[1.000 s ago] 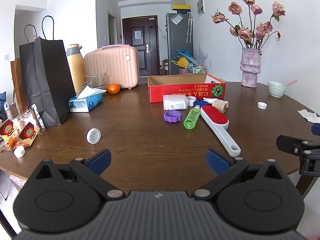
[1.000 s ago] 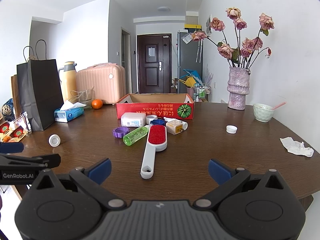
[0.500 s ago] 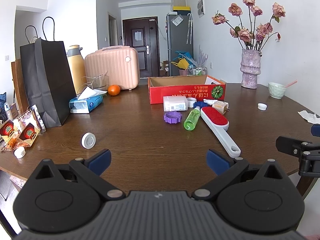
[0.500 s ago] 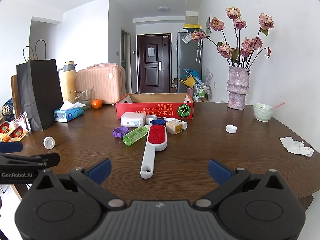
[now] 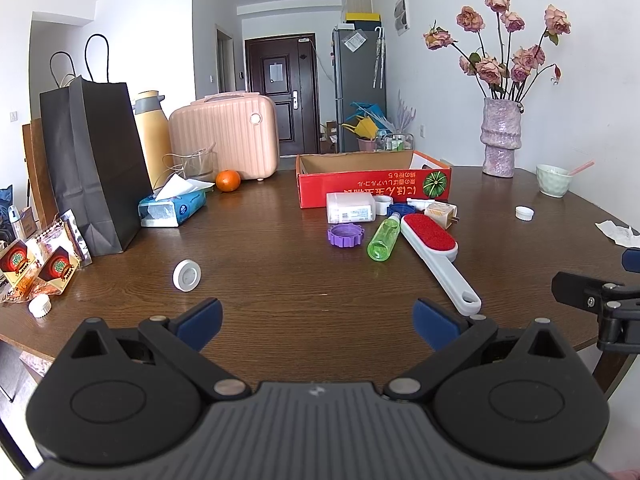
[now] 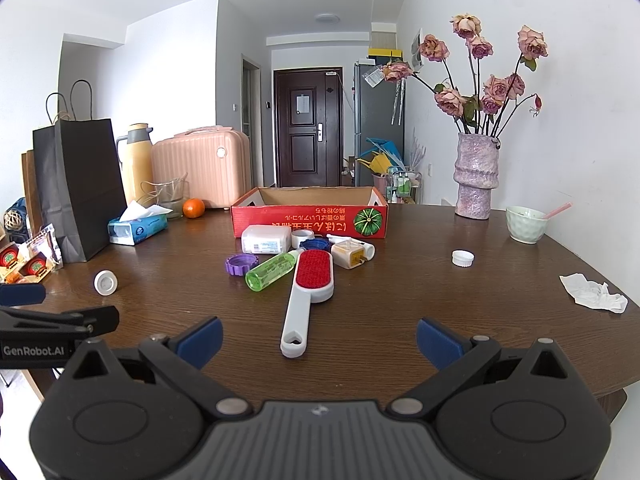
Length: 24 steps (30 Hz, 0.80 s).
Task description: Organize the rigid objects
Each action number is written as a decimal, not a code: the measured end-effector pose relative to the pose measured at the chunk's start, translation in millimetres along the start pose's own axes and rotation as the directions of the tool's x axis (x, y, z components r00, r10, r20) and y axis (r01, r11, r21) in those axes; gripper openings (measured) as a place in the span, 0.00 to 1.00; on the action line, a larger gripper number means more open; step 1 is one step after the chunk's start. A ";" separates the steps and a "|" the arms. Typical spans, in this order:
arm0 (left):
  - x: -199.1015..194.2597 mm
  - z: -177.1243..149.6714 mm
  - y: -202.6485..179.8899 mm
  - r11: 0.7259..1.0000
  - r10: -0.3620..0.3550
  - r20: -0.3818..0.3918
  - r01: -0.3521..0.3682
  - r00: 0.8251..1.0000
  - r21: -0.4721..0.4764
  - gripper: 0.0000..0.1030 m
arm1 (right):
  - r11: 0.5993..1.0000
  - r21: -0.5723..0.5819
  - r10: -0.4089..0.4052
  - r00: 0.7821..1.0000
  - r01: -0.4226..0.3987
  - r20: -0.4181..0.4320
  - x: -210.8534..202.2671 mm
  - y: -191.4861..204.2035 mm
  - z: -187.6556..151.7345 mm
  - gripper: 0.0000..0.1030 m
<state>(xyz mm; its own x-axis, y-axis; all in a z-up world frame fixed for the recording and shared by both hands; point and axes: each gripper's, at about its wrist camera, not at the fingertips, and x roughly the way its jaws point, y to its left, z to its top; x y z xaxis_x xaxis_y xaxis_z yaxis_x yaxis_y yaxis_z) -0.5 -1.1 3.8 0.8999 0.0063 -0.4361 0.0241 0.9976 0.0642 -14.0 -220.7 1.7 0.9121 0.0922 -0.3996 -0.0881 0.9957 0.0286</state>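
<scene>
A red cardboard box [image 5: 374, 190] [image 6: 310, 216] stands open at mid-table. In front of it lie a white container [image 5: 350, 208], a purple ring lid [image 5: 346, 236], a green bottle [image 5: 383, 238] [image 6: 272, 270], a small yellow bottle [image 6: 352, 254] and a white lint brush with a red pad [image 5: 436, 256] [image 6: 308, 292]. A white round disc [image 5: 187, 275] [image 6: 105, 282] sits apart on the left. My left gripper [image 5: 316, 320] is open over the near table edge. My right gripper [image 6: 318, 338] is open, with the brush handle just ahead of it.
A black paper bag [image 5: 92, 160], a tissue pack [image 5: 172, 206], an orange [image 5: 228, 180] and a pink case [image 5: 224, 136] fill the left and back. A vase [image 6: 476, 180], a bowl [image 6: 526, 224], a white cap [image 6: 463, 258] and crumpled paper [image 6: 592, 298] are on the right.
The white round disc shifted slightly left, then back to the right. Both grippers have stayed open and nearly still.
</scene>
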 end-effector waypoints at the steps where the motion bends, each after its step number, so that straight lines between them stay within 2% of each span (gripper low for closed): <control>1: 0.0 0.0 0.0 1.000 0.000 0.000 0.000 1.000 0.000 1.00 | 1.000 0.000 0.000 1.000 0.000 0.000 0.1 -0.4 0.1 1.00; 10: 1.2 2.7 0.9 1.000 0.006 0.006 -0.005 1.000 -0.007 1.00 | 1.000 0.002 0.004 1.000 -0.004 0.001 1.9 -0.8 5.0 1.00; 24: 39.0 11.5 3.9 1.000 0.008 -0.045 -0.008 0.999 -0.014 1.00 | 1.000 0.005 0.015 1.000 -0.015 -0.024 32.4 -3.7 16.7 1.00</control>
<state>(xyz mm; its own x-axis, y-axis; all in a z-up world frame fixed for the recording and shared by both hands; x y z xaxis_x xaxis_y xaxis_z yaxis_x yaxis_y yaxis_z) 39.8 2.3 -2.6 0.8794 0.0172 -0.4757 0.0103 0.9984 0.0550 22.6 -221.3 3.9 0.9009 0.1065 -0.4208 -0.0995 0.9943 0.0387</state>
